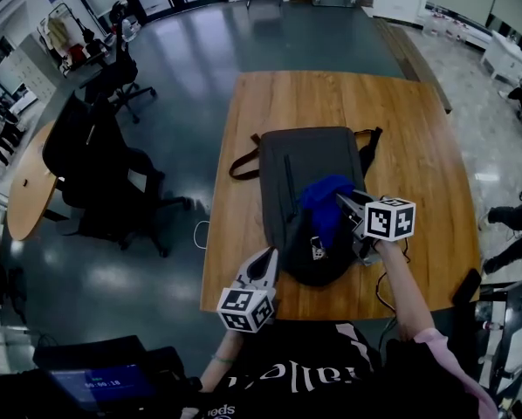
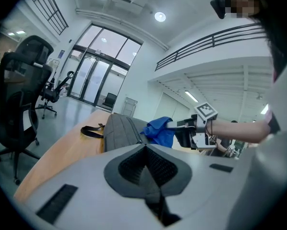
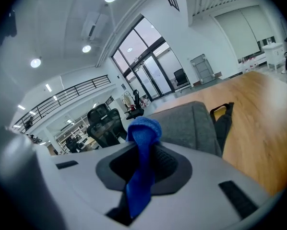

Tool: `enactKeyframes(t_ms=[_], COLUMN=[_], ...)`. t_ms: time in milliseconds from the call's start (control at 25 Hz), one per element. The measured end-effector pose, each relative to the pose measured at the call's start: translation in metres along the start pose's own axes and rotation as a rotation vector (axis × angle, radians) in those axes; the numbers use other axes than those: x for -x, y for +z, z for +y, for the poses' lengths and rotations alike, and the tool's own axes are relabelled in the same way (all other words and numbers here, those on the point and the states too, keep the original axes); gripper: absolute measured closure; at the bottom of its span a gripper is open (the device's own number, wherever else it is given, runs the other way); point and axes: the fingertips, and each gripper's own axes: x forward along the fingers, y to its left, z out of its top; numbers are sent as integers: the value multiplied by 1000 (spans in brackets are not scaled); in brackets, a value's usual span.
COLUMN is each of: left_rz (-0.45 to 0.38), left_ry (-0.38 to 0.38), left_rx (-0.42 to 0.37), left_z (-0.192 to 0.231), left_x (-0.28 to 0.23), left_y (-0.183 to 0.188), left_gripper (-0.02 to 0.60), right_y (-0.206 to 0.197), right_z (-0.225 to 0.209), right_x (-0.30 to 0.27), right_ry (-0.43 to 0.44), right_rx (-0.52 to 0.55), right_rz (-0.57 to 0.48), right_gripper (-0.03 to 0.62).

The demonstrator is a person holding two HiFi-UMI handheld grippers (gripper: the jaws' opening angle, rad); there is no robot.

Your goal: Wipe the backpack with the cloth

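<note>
Head view: the left gripper [image 1: 268,260] is nearest, over the wooden table's [image 1: 243,120] near-left corner, just beside the backpack's [image 1: 306,160] near end. Its jaws are pressed together w/ nothing between them. A bit farther on, the right gripper [image 1: 341,199] is clamped on the blue cloth [image 1: 322,201], which bunches over the backpack's right side (touching or just above: can't tell). The dark grey backpack lies flat mid-table, straps trailing left & right at its far end. Beyond, left: a black office chair [image 1: 95,160].
</note>
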Motion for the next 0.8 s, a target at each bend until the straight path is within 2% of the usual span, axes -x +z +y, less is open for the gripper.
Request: enactKeyframes(t_ms=[400,800], left_rz=[-7,7], left_ry=[38,86], left_rx=[4,12], left_z=[-47,-42], left_x=[-34,-34], left_y=[-22,-18], left_gripper=[583,583], right_y=[-14,-19], right_z=[-116,-166], right_x=[64,86], right_ry=[-96,-168], right_rx=[-58,-123], right_rz=[20,40], right_gripper=[539,539])
